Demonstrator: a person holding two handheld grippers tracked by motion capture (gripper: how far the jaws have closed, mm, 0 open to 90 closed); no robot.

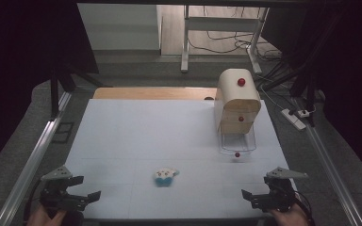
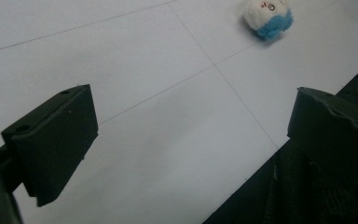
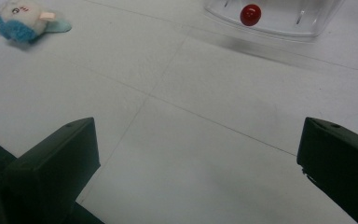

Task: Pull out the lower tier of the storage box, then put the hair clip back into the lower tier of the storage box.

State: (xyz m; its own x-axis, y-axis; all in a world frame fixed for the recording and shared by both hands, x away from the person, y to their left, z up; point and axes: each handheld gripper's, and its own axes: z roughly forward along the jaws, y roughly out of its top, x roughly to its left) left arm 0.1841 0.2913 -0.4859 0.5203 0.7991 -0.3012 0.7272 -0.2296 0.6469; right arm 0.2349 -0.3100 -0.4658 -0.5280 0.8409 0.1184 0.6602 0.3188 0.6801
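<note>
I see the desk covered in white sheet, with a wooden cabinet standing near its far right edge. Its clear bottom drawer is pulled out toward me, a red knob on its front. My left gripper hovers over the near left corner with its jaws wide apart and nothing between them. My right gripper hovers over the near right corner, jaws likewise spread wide and empty. The toy, a small white and blue plush, lies near the middle of the near edge, roughly midway between my two grippers and well apart from both. Its long axis runs about parallel to that near edge, the face end toward the left and a pale blue flat end toward the right.
</note>
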